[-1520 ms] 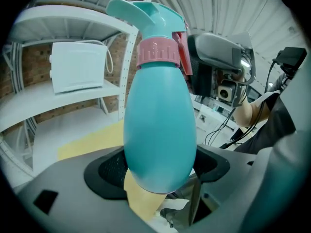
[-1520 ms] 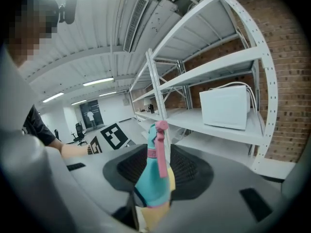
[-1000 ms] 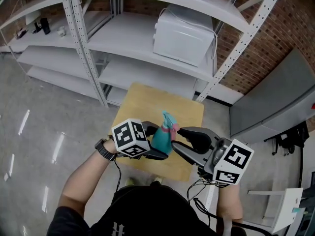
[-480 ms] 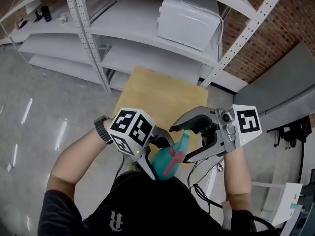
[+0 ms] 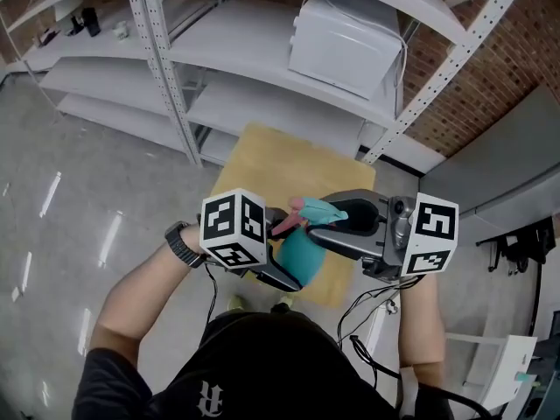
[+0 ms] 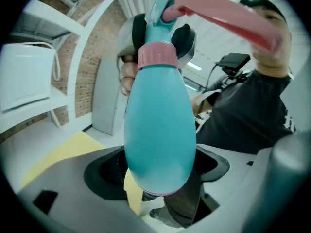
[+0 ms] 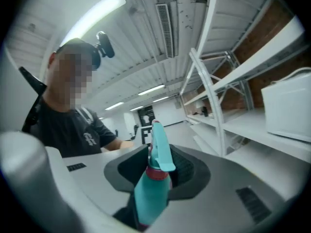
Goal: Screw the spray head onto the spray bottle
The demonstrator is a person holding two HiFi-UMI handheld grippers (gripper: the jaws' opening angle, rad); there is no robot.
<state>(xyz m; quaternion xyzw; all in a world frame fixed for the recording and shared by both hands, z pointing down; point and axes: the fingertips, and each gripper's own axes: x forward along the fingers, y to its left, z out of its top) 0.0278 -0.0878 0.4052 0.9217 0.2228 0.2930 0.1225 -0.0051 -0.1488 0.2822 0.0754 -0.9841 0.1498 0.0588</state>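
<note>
Spray bottle (image 5: 302, 256) is up in the air in front of my operator's chest, teal, tilted, well above the small wooden table (image 5: 271, 169). Nothing stands between the two claws and the bottle.

Around it, from big to small: grey polished floor (image 5: 70, 173), the white metal shelving rack (image 5: 262, 68) behind the table, a brick wall (image 5: 490, 77) at the right, a white box-shaped appliance (image 5: 346, 46) on a shelf, and a dark wristwatch (image 5: 179, 243) on the left arm.

My left gripper (image 5: 293, 268) is clamped on the fat lower body of the bottle. My right gripper (image 5: 328, 223) has just been closing, and its jaws now sit narrow on the spray head (image 5: 319, 210).

From the head view I cannot see the joint. The left gripper view gives me that: the bottle (image 6: 159, 130) rises from the left gripper (image 6: 158, 178), a pink collar (image 6: 157, 57) sits on its neck and the pink trigger (image 6: 228, 21) sticks out to the right. The right gripper view shows the right gripper (image 7: 155, 174) with the spray head (image 7: 159, 149) standing between its dark pads, nozzle side towards the camera.
</note>
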